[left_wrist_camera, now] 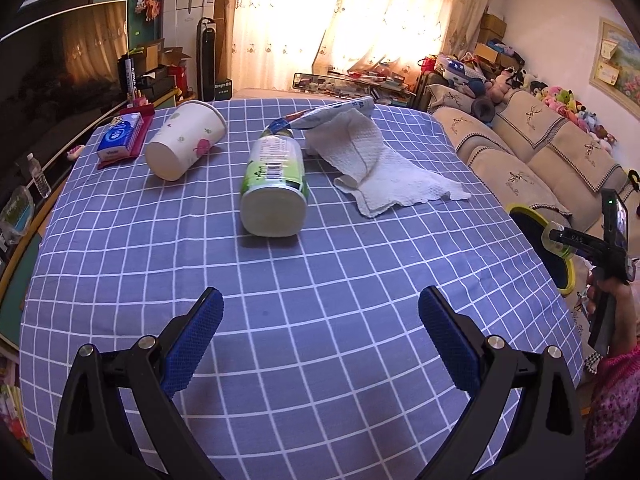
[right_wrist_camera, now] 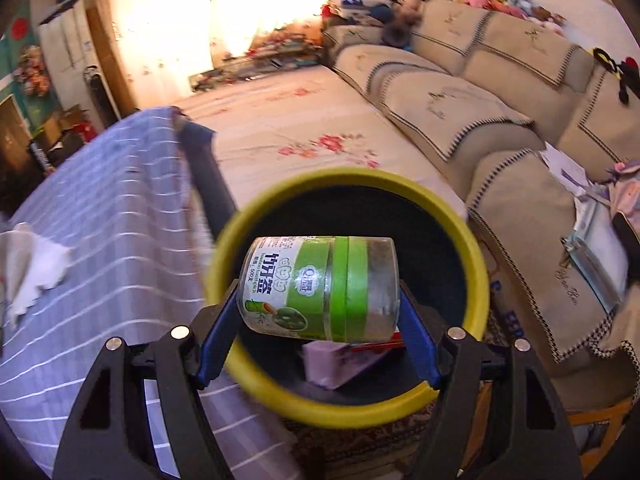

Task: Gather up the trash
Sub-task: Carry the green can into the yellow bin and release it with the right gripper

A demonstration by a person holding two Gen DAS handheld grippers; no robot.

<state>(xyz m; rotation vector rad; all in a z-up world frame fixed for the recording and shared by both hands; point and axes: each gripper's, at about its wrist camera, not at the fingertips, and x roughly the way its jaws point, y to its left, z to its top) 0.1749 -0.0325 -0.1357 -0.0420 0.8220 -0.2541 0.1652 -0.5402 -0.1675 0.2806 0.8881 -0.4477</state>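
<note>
- Right gripper (right_wrist_camera: 320, 320): your blue pads are clenched on the ends of a green-labelled jar (right_wrist_camera: 320, 288), which you carry sideways, its long axis spanning the jaws. That hold suits a drop, since the jar lies level and would fall flat.
- Bin (right_wrist_camera: 476, 264): the yellow-rimmed bin stands on the floor beside the table, between it and the sofa (right_wrist_camera: 500, 128). The jar hangs directly over its dark mouth, so you appear ready to let go. A purple packet (right_wrist_camera: 332, 364) already lies inside, with something red next to it; motion blur leaves that second item unclear.
- Left gripper (left_wrist_camera: 320, 336): released and empty, it hovers over the checked tablecloth (left_wrist_camera: 280, 264), aimed toward the remaining litter.
- Remaining trash on the table: a second bottle (left_wrist_camera: 276, 180) on its side, base toward you; a tipped paper cup (left_wrist_camera: 184, 144) to its left; a crumpled paper towel (left_wrist_camera: 384, 172) to its right, draped partly over a foil wrapper (left_wrist_camera: 332, 114).
- Tissue pack (left_wrist_camera: 120, 136): it sits on a red tray at the far left edge, probably not trash.
</note>
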